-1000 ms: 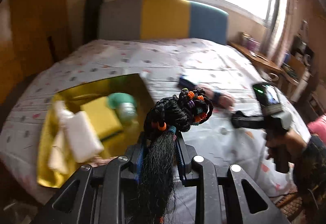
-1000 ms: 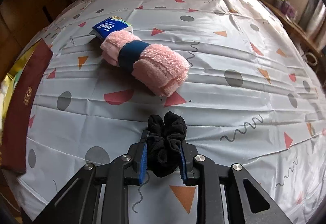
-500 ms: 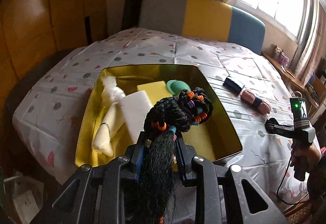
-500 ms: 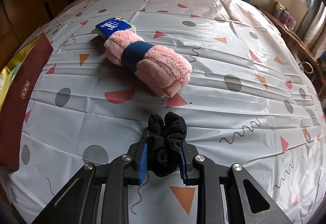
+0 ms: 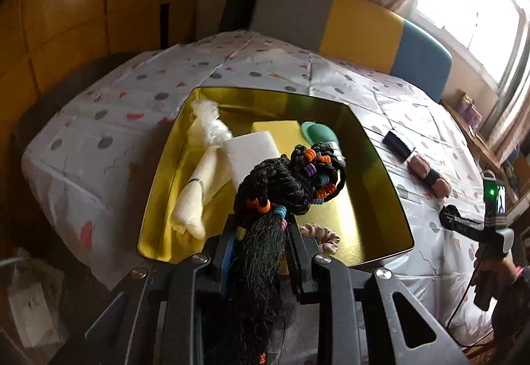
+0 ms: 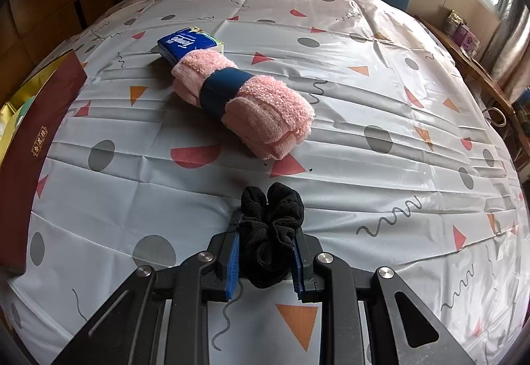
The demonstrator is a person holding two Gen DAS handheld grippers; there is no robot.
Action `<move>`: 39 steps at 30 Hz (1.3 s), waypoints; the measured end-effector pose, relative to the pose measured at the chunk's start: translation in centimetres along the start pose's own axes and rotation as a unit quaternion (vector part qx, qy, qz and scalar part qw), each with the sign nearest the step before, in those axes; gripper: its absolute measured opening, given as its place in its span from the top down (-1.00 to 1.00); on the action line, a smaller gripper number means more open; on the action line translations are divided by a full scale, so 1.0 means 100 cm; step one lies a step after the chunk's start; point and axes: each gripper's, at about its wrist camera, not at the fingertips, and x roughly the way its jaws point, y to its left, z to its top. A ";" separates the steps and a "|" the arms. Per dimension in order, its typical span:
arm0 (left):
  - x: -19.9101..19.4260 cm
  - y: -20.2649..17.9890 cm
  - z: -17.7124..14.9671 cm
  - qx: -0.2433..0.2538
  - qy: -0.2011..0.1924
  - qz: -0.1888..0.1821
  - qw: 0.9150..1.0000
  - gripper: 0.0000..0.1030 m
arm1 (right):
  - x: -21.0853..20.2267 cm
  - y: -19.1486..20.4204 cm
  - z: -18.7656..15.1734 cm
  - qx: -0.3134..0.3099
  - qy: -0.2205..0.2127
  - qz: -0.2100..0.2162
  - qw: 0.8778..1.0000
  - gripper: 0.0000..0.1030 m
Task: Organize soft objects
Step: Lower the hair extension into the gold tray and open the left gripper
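The left gripper (image 5: 261,232) has swung over the gold tray (image 5: 381,186), pinching a black braided hairpiece (image 5: 285,179) strung with bright beads, likely for dropping beside the white sock (image 5: 198,189) and sponges. The right gripper (image 6: 266,252) hangs over the bed's glossy patterned sheet (image 6: 381,83), clamped on a black scrunchie (image 6: 271,219), near the fluffy pink rolled towel (image 6: 245,103).

A patterned tablecloth (image 6: 347,43) with grey dots and orange triangles covers the tabletop, a grey, yellow and blue headboard (image 5: 361,33) stands at twelve o'clock, a bright window (image 5: 477,0) with curtains lies at two o'clock, and wooden panelling (image 5: 66,10) at ten o'clock.
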 end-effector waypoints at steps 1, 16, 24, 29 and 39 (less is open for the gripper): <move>0.001 0.007 -0.001 -0.013 0.006 -0.005 1.000 0.50 | 0.000 0.000 0.000 -0.001 0.000 0.000 1.000 0.49; 0.054 0.008 0.005 -0.005 0.069 -0.003 0.998 0.29 | 0.000 0.000 0.001 -0.005 0.002 -0.003 1.000 0.48; 0.045 0.016 0.011 -0.013 0.044 0.030 0.998 0.16 | 0.001 -0.001 0.003 -0.007 0.001 -0.004 1.000 0.48; 0.028 0.014 0.009 -0.013 0.027 0.035 0.999 0.16 | 0.001 -0.002 0.002 -0.008 0.000 -0.004 1.000 0.48; -0.014 -0.005 0.008 0.015 -0.035 0.049 0.998 0.16 | 0.000 0.002 0.001 -0.018 -0.003 -0.014 1.000 0.51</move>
